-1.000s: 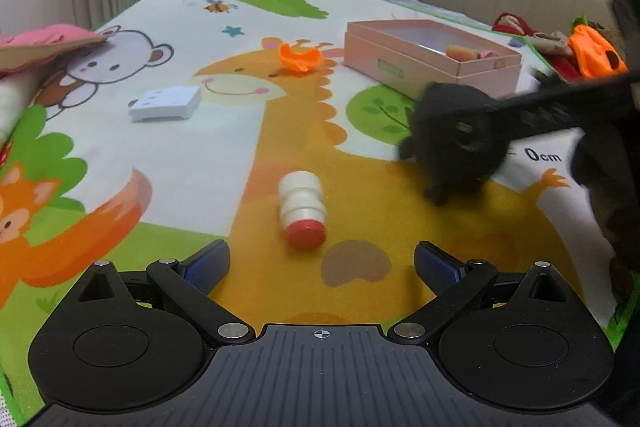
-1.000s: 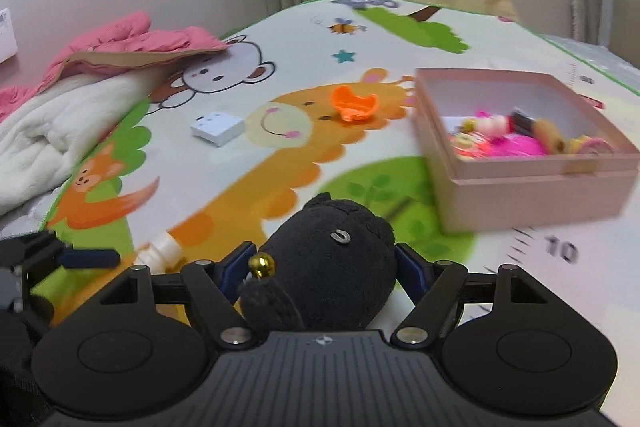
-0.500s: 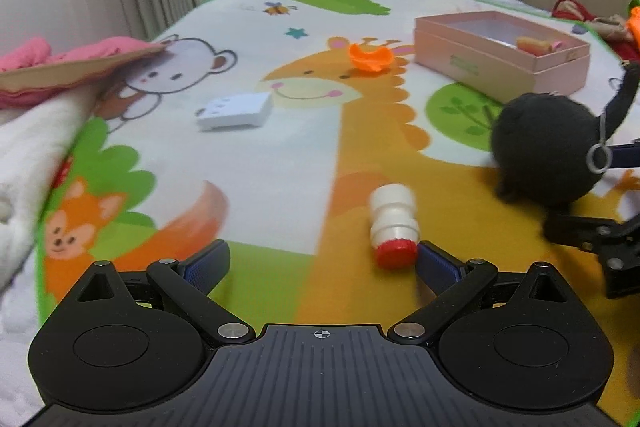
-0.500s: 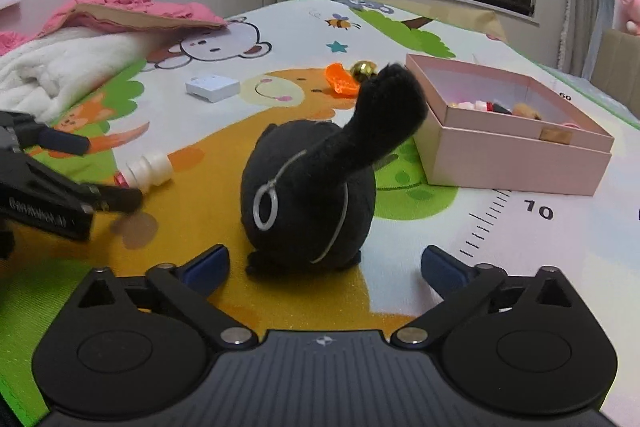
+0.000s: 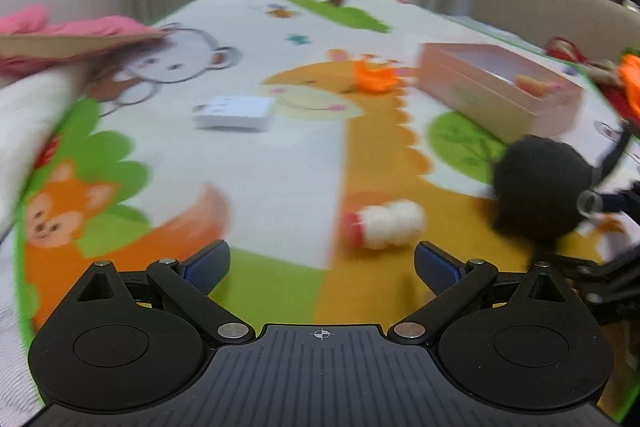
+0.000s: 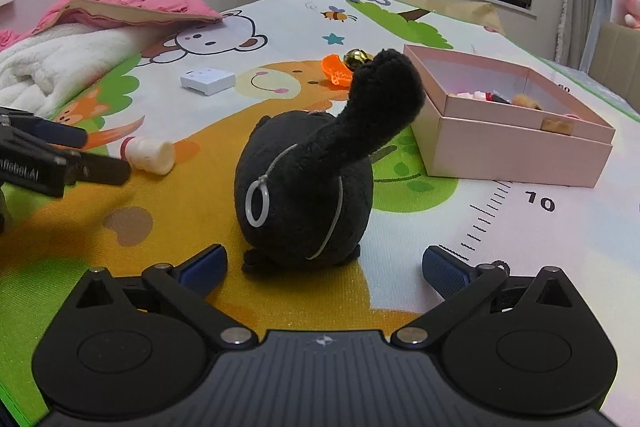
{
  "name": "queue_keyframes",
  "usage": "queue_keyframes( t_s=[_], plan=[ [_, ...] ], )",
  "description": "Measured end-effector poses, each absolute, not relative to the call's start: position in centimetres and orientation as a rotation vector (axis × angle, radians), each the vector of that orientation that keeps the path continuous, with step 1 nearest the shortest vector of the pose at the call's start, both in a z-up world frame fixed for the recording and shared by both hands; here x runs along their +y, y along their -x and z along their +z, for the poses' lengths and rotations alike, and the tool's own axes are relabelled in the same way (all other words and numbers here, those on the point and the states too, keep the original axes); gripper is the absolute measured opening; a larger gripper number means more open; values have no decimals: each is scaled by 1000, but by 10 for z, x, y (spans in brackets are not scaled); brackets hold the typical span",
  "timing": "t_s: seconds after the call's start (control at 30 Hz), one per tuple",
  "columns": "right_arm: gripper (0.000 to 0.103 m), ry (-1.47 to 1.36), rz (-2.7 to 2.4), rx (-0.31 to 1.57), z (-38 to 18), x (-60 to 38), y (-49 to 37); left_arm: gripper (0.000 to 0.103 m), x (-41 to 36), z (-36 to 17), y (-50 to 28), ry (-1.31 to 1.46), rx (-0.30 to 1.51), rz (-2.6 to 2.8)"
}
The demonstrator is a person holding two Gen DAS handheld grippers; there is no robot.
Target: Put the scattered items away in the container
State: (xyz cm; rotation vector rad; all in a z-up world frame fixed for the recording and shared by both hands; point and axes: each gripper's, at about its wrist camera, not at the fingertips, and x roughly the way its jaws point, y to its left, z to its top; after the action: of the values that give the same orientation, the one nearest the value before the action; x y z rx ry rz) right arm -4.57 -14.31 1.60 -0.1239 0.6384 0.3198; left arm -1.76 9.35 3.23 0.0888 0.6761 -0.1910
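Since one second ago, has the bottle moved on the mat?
Yes. The bottle has turned: its red cap pointed toward the left gripper before, and now it points left, still lying on the mat's orange giraffe neck.

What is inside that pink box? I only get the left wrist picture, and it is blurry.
Observer: The pink box holds several small toys, gathered toward one end.
Operator: Is the black plush being held?
Observer: No. The right gripper is open, and the black plush sits on the mat just ahead of its fingers.
Operator: Anything near that orange piece?
Observer: A gold bell lies right beside the orange piece.
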Motion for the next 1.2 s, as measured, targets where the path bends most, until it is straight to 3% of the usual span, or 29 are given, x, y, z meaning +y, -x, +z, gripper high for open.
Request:
queue_keyframes(
  t_s=[0.57,0.63,0.7,1.0,1.2],
  plan=[
    [103,119,321,637,16,-144,46,100,61,30,24,-62,672,-193],
    [103,118,321,636,16,-144,46,95,64,31,24,-29,680,-172],
    [103,115,321,637,17,-144,46,71,66,32,22,19,692,-153],
    [103,109,321,630,17,-144,46,73,54,35,14,92,678,-106],
    [103,104,319,626,17,-144,46,52,53,27,4,25,688,-54]
  ],
)
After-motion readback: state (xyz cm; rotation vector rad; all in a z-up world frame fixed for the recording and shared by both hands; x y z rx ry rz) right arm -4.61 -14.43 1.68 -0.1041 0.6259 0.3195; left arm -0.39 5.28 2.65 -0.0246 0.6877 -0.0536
